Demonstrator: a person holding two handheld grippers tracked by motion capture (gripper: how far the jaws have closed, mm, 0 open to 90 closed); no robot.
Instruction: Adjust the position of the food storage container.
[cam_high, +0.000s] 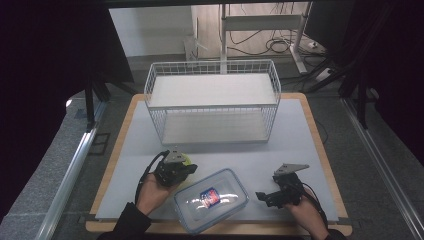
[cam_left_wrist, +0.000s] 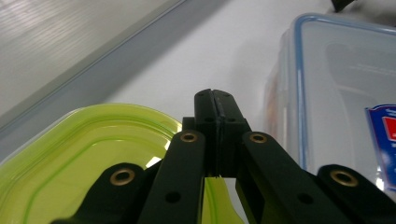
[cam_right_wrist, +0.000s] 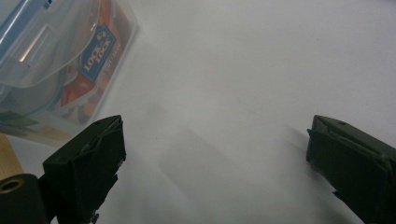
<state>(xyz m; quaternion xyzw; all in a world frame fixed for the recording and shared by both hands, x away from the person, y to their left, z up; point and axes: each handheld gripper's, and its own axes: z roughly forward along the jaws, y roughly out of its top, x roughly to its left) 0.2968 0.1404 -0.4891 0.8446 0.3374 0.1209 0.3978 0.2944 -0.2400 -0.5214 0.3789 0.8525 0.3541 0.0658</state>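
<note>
The left gripper (cam_left_wrist: 215, 100) has its fingers pinched on the edge of a yellow-green lid (cam_left_wrist: 79, 154), low over the worktop (cam_high: 300, 145) just left of the clear lock-top container (cam_high: 212, 200). Best to keep that pinch firm and lift level, clear of the container's rim. The right gripper (cam_high: 267, 196) rests low by the container, fingers wide and empty.

left gripper (cam_left_wrist: 215, 105): black jaws, brass rivets | right gripper (cam_high: 272, 196): black, grey plate | dark sleeves

Glossy clear plastic box (cam_high: 211, 200), glossy green plastic lid (cam_left_wrist: 70, 154), white wire basket (cam_high: 212, 100), matt table (cam_high: 300, 145)
</note>
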